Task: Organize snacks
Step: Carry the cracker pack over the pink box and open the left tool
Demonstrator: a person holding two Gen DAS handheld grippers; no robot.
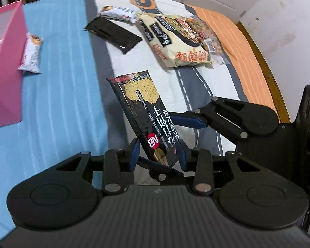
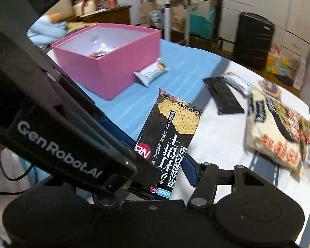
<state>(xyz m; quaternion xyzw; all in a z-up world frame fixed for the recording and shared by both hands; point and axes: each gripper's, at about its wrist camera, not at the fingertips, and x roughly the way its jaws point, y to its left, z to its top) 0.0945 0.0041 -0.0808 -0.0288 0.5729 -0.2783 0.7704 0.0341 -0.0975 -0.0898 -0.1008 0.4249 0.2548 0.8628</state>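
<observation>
Both grippers, left (image 1: pixel 158 155) and right (image 2: pixel 159 165), clamp the cracker pack's (image 1: pixel 142 111) near end; its long axis points away, the pink box (image 2: pixel 105 70) far-left.

Black cracker packet (image 1: pixel 143 111) — tilted, lifted

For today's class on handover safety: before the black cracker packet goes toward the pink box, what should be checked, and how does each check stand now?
1. Left gripper pads on cracker packet: ok.
2. Right gripper also pressing it: cannot tell.
3. Packet lifted off the bedsheet: ok.
4. Pink box open on top: ok.
5. Room left in the box: ok, few items inside.
6. Small white packet lies beside the box: ok.
</observation>
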